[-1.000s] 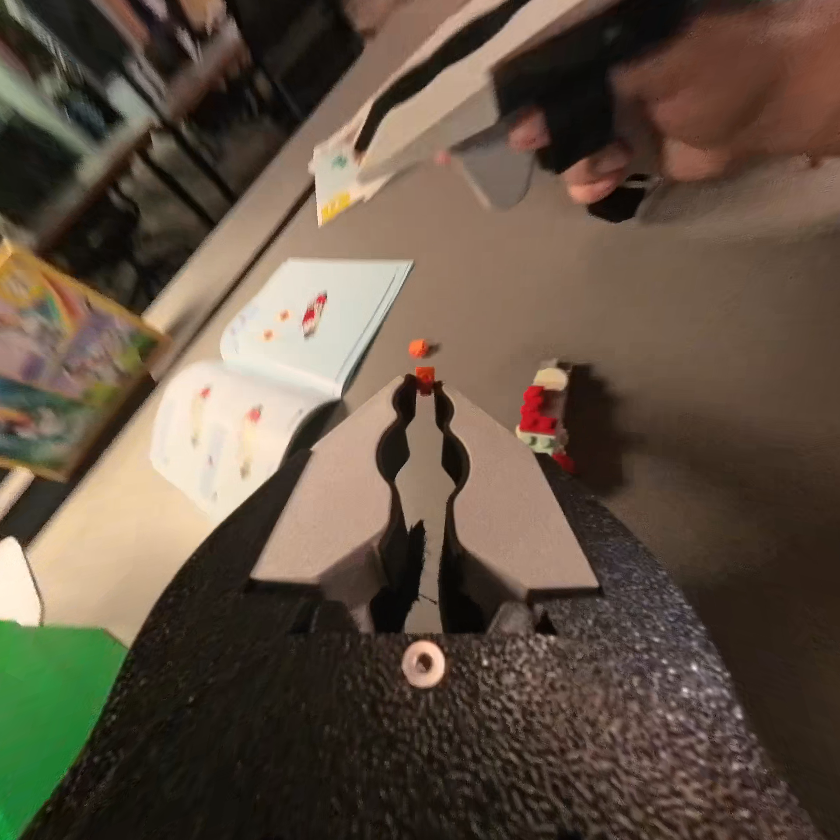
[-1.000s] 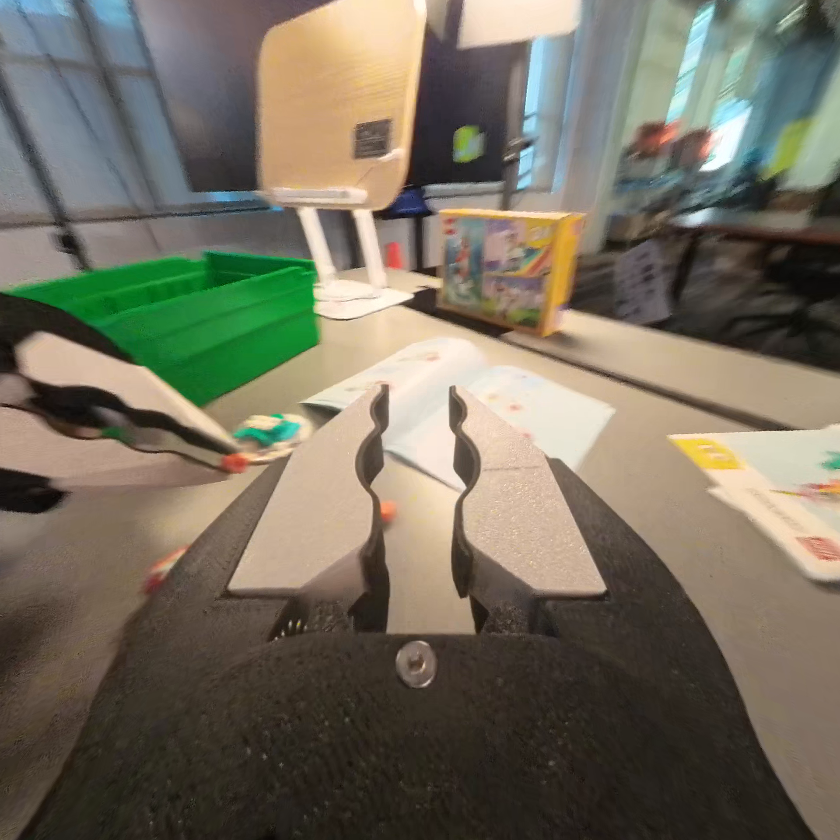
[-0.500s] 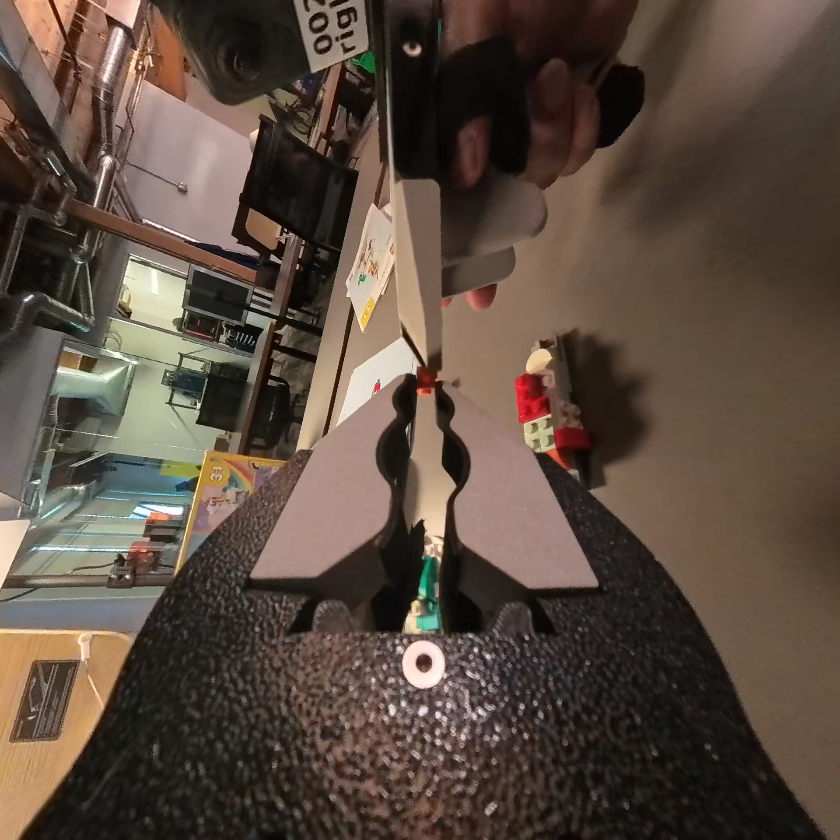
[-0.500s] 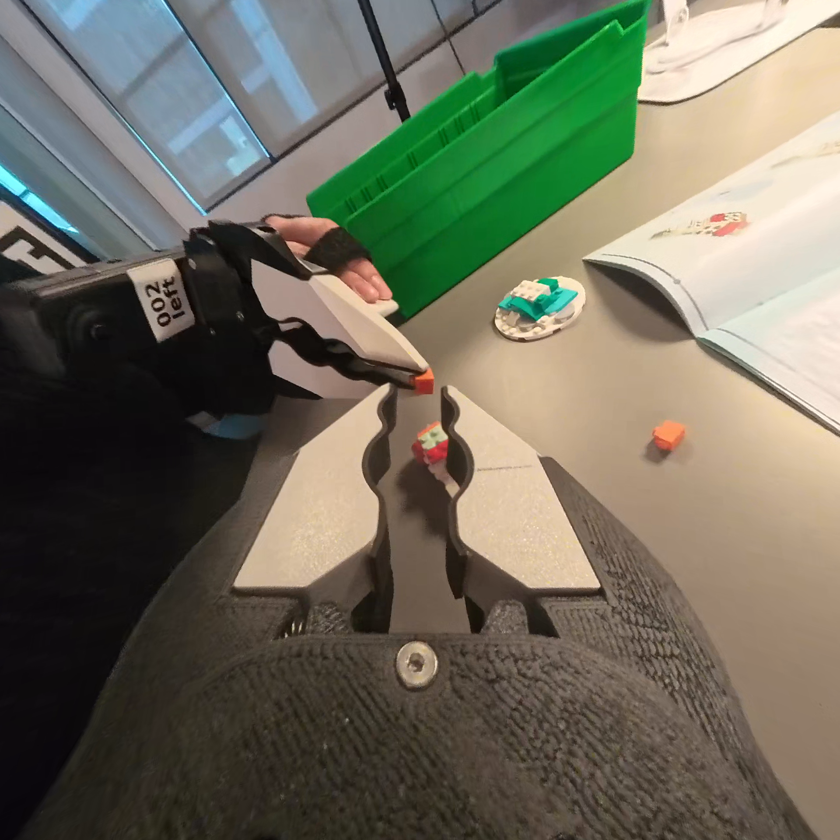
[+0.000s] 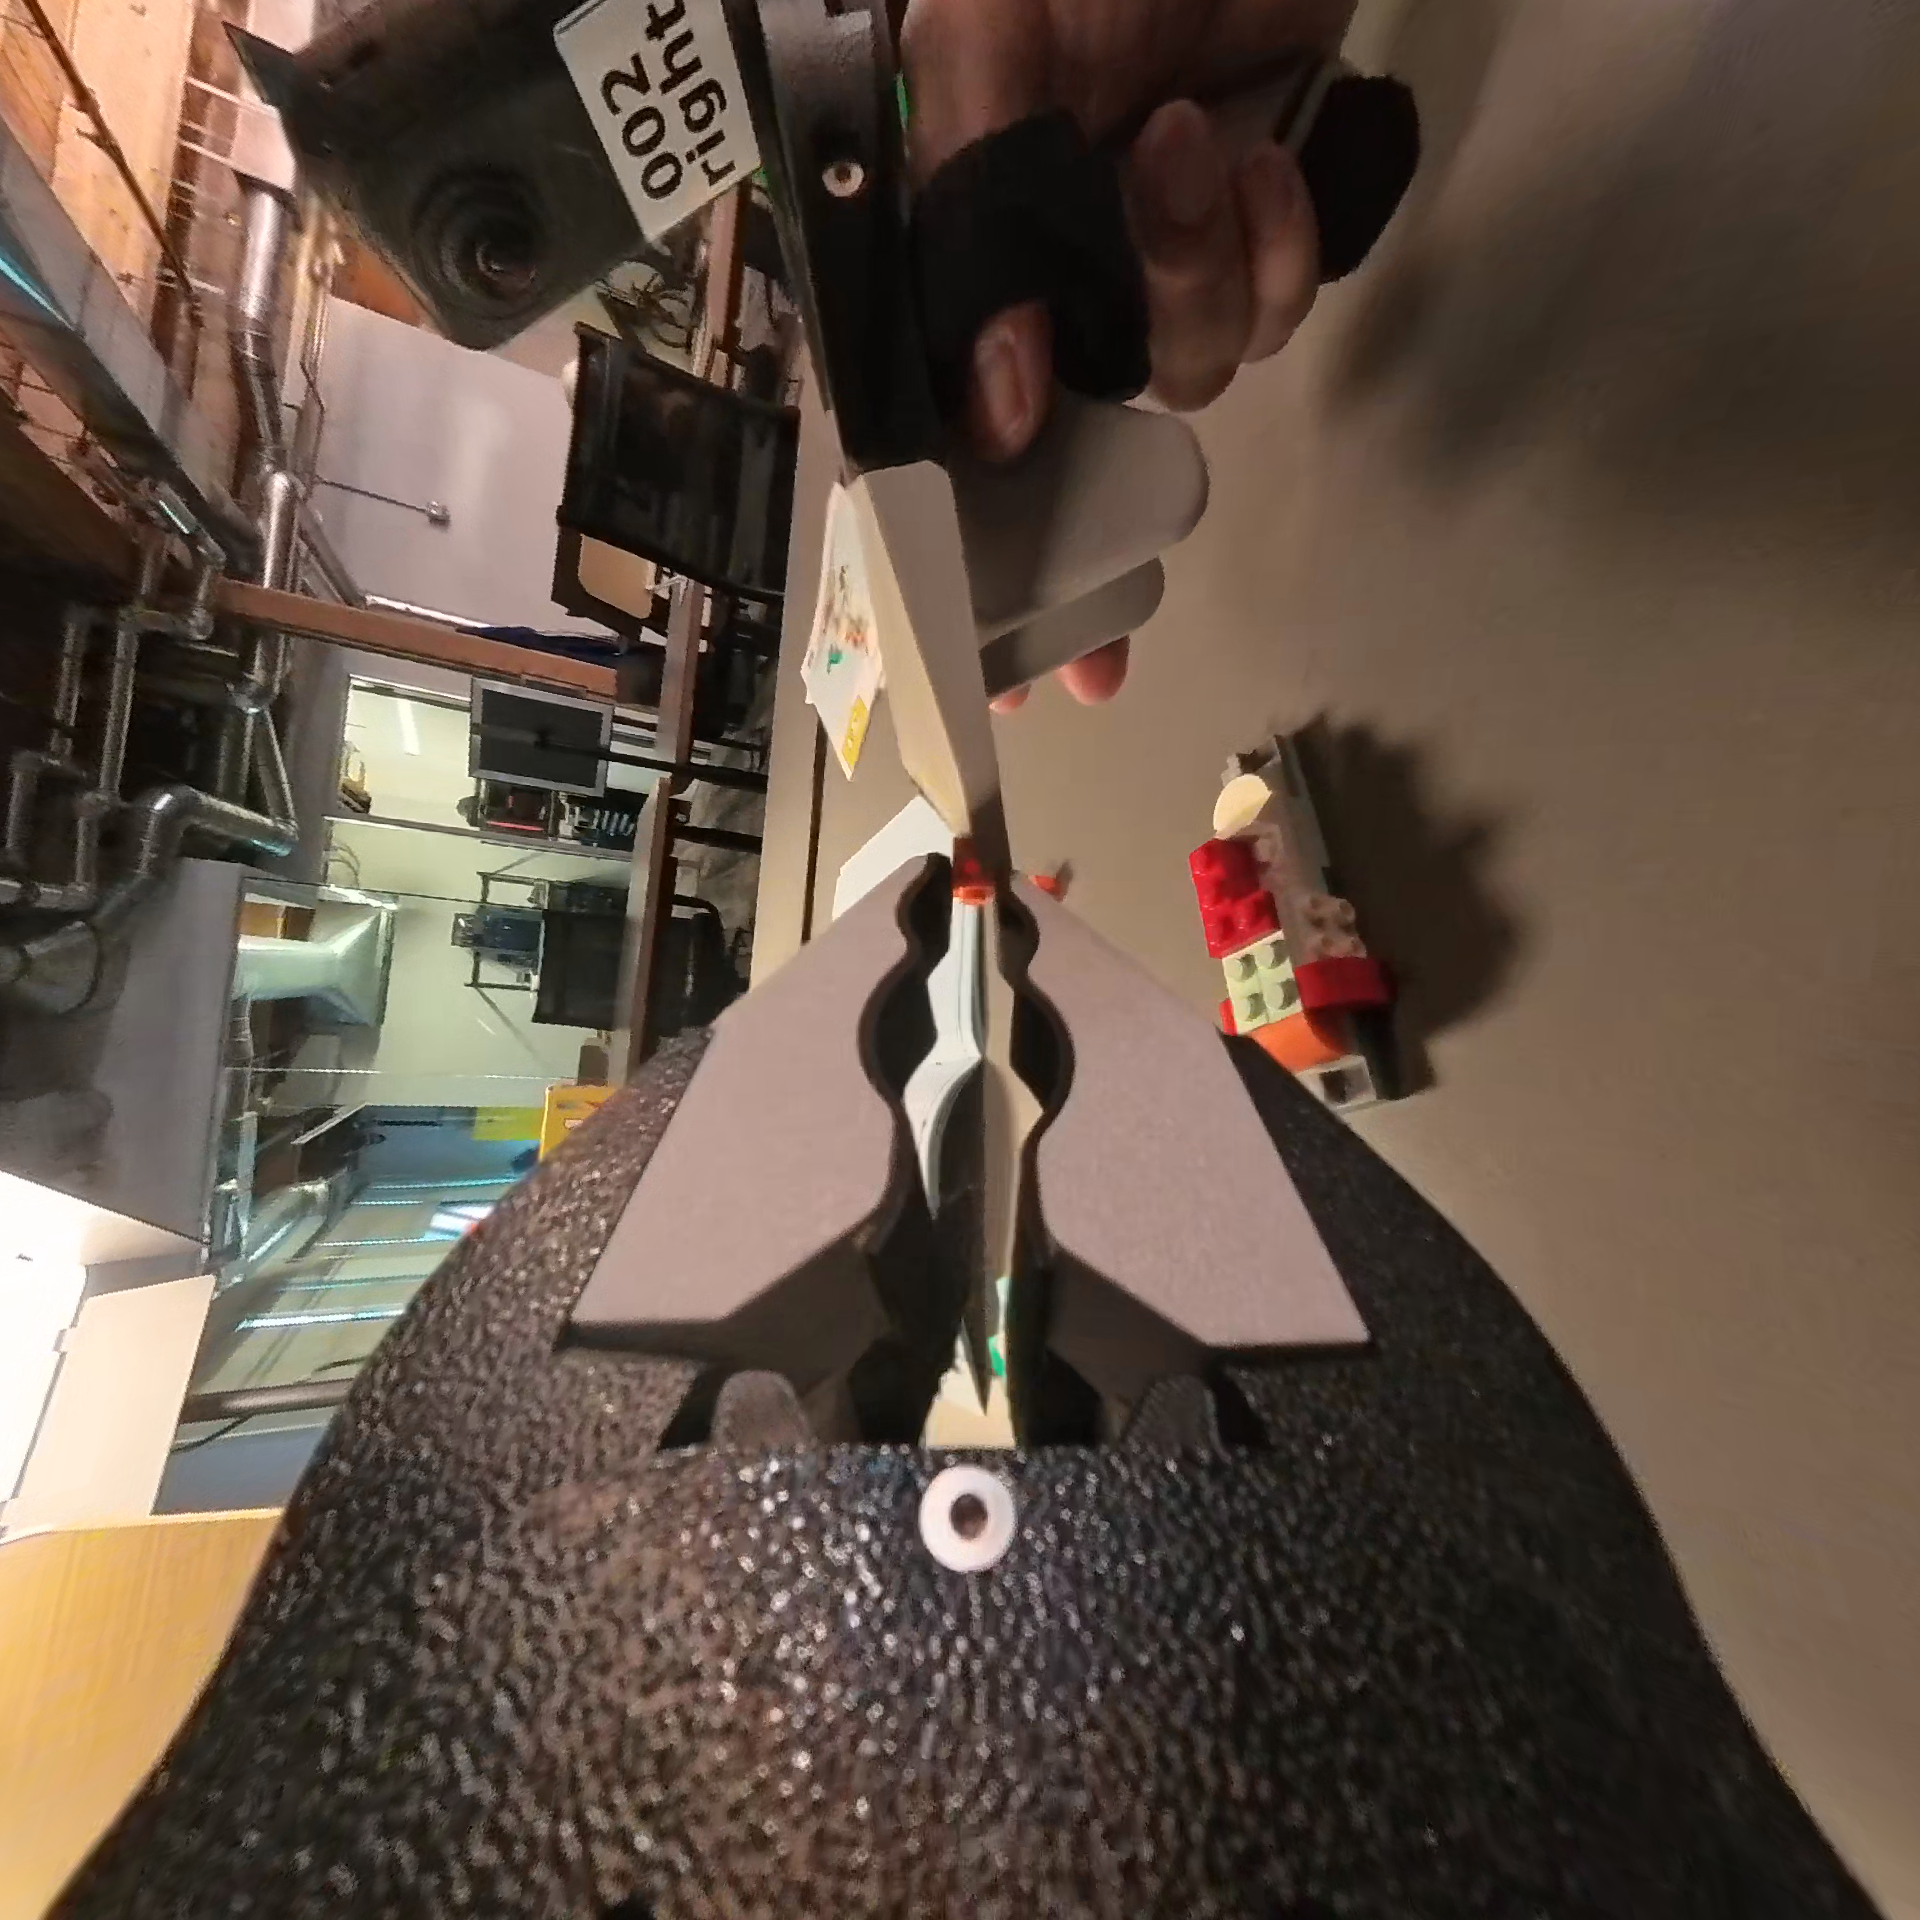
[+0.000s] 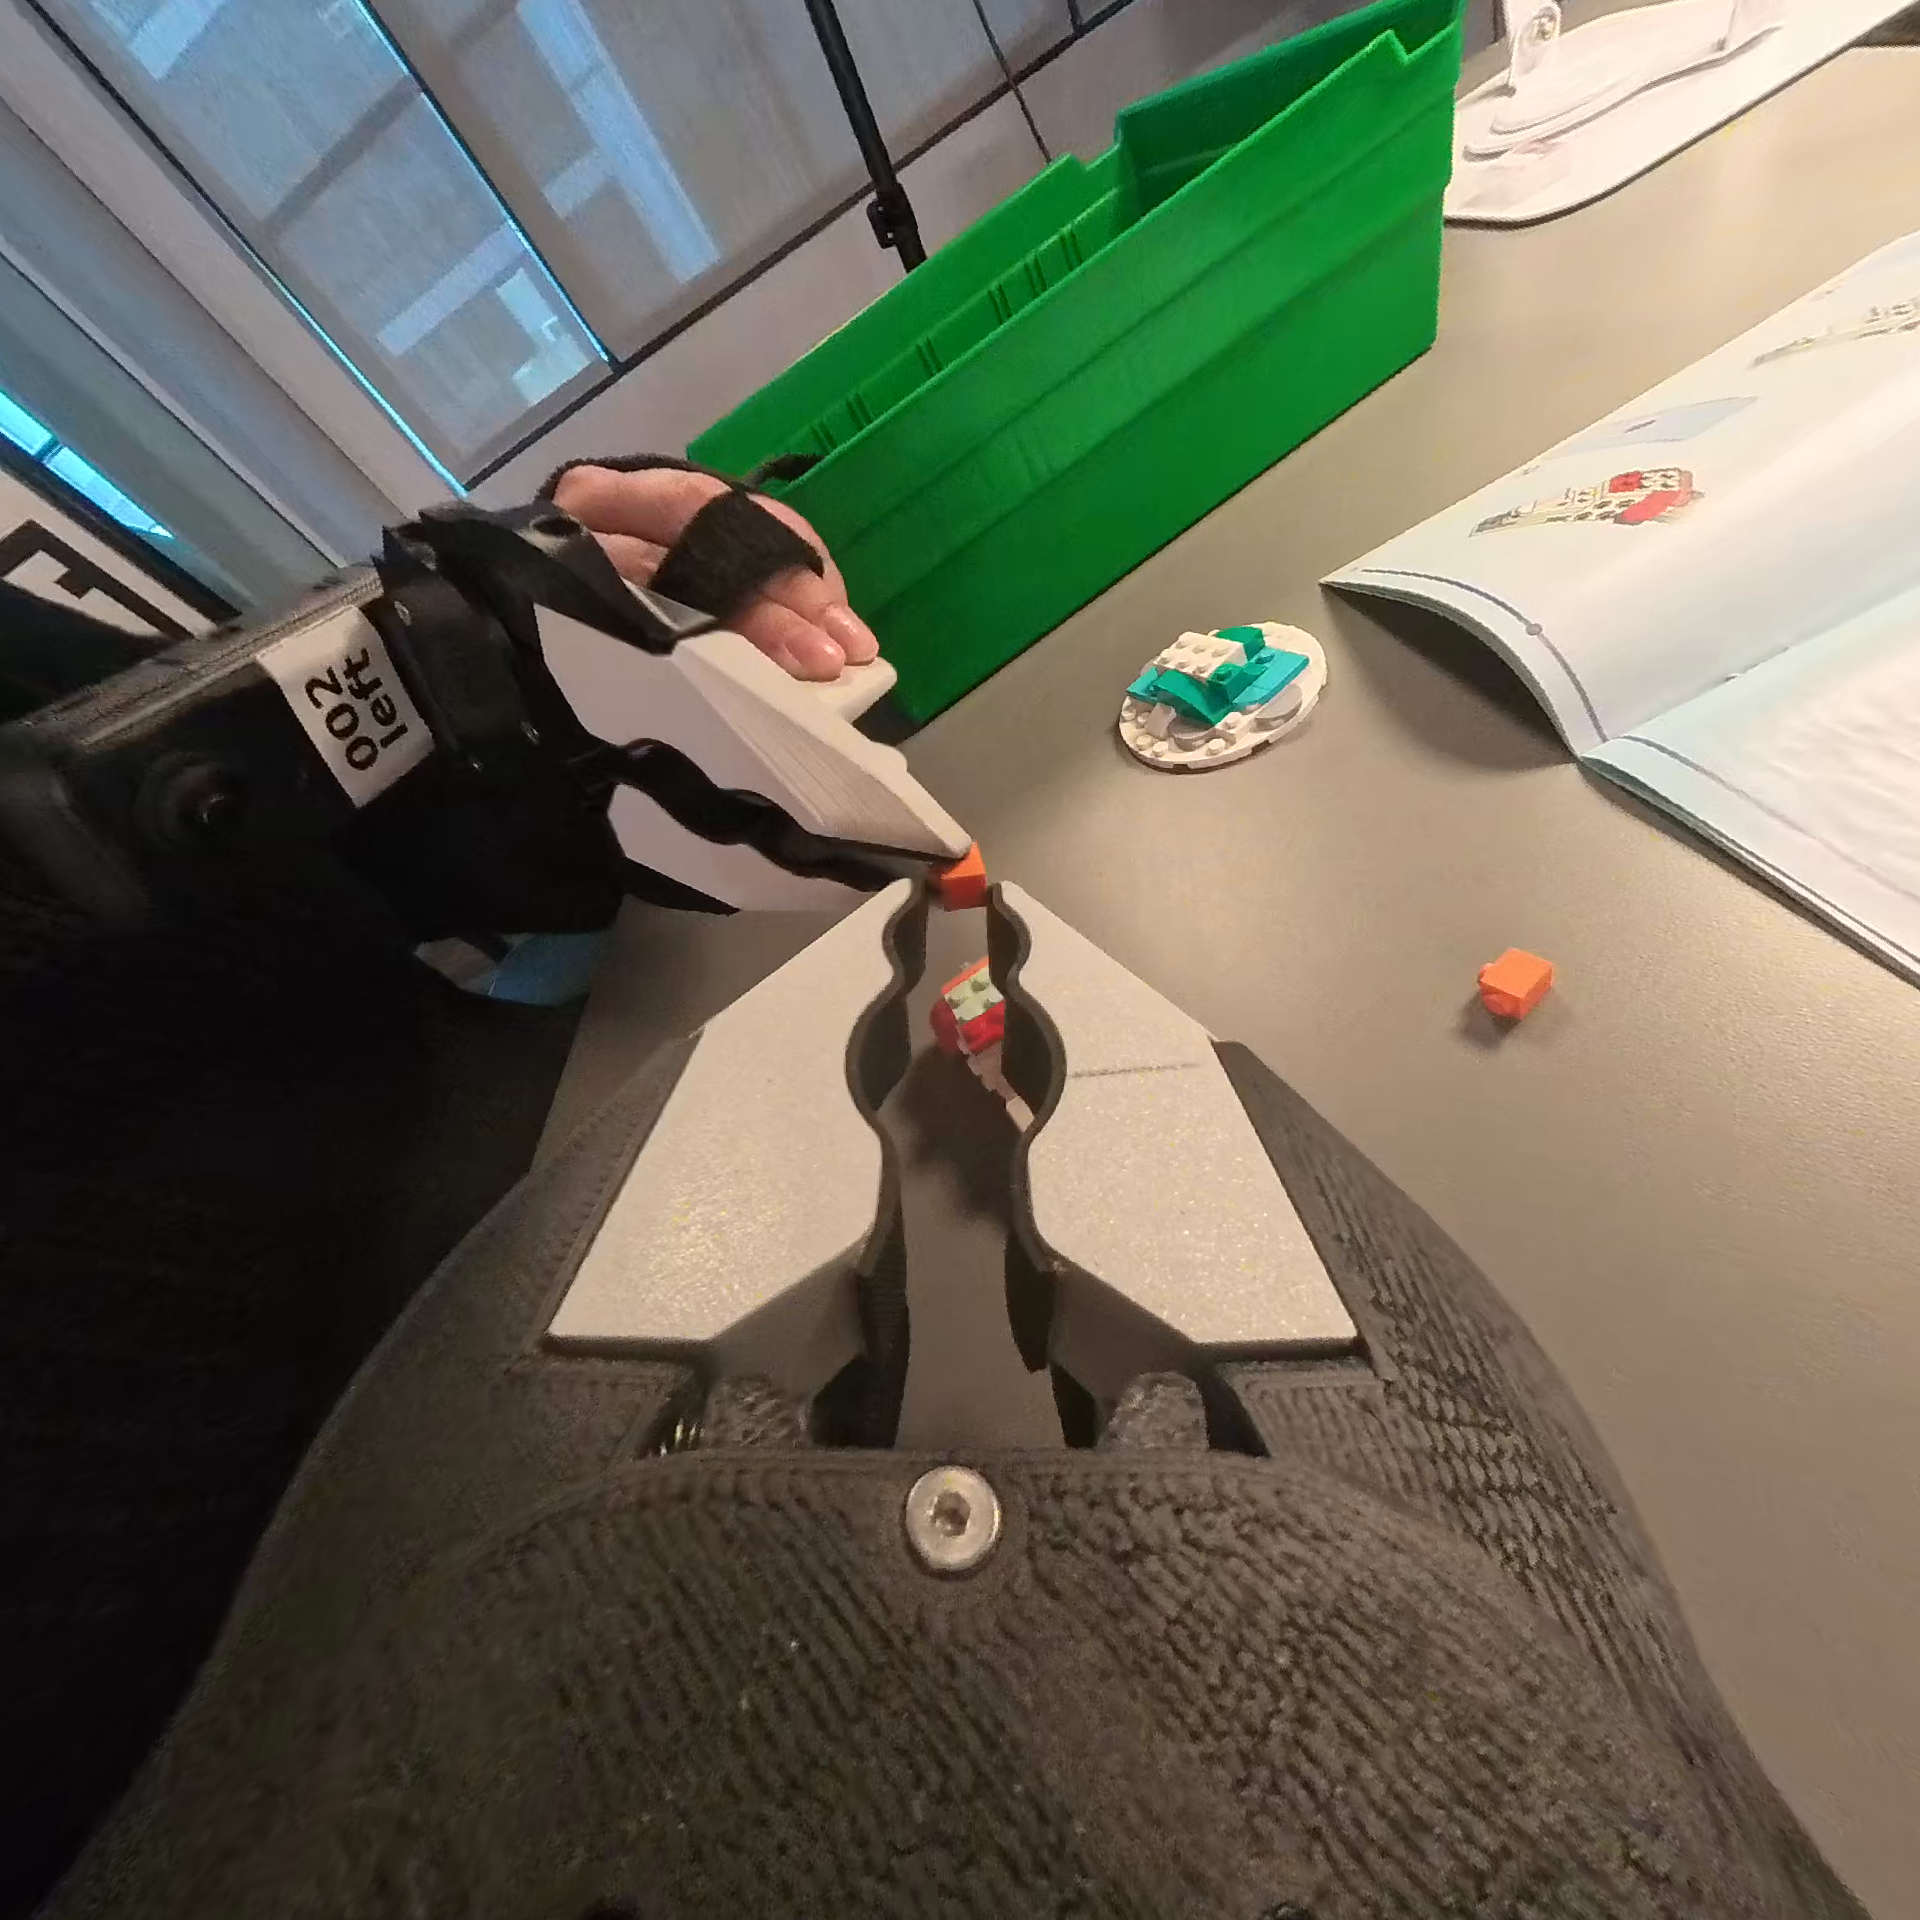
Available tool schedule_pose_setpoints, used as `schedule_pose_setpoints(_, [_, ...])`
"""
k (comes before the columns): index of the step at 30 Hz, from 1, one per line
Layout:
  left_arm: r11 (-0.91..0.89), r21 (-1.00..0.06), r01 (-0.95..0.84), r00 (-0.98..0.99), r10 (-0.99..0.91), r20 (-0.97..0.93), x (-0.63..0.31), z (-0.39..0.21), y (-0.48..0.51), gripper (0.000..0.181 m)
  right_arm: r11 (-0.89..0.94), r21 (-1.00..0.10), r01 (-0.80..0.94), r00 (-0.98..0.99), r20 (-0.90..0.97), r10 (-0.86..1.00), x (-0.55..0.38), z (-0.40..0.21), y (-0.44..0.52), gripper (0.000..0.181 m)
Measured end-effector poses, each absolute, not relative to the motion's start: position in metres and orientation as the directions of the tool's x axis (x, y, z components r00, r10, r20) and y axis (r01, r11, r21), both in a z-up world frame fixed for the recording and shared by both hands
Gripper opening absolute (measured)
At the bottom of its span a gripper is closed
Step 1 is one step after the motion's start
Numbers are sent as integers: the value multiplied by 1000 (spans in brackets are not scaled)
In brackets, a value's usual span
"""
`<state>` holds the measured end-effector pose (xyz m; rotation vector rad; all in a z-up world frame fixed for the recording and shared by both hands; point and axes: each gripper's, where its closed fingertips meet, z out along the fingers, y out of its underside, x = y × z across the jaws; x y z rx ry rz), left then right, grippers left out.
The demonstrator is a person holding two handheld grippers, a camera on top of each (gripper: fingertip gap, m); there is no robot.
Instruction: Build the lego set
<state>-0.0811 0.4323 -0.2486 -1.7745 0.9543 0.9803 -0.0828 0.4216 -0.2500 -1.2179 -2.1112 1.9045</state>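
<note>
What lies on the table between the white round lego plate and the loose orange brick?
Nothing: in the right wrist view the grey table is bare between the white round plate and the loose orange brick.

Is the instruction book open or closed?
Open: the instruction book lies spread flat on the table, pages showing.

Cut off at the three o'clock edge: open booklet [image 6: 1704,613]; mostly hidden behind grey fingers [image 6: 1132,1164]: red model [image 6: 971,1013]; blurred at nine o'clock: shelving [image 5: 125,727]
</note>
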Motion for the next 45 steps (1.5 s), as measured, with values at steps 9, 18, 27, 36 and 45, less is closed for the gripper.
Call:
schedule_pose_setpoints(9, [-310, -257, -915, 334, -229, -914, -79, -250, 431, 6, -41, -869, 493, -705, -427, 566, -80, -250, 419, 13])
schedule_pose_setpoints(18, [-302, -234, -924, 313, -245, -918, -78, -252, 433, 6, -55, -869, 492, -698, -432, 571, -83, -251, 421, 10])
schedule_pose_setpoints(27, [-285, -230, -931, 304, -253, -918, -77, -252, 431, 6, -41, -880, 474, -716, -412, 564, -82, -250, 419, 9])
schedule_pose_setpoints(36, [-269, -306, -913, 365, -208, -908, -77, -244, 432, 6, -59, -897, 437, -736, -395, 549, -81, -242, 419, 8])
schedule_pose_setpoints(45, [-262, -343, -902, 393, -167, -904, -75, -236, 434, 7, -77, -909, 409, -759, -386, 525, -77, -235, 421, 8])
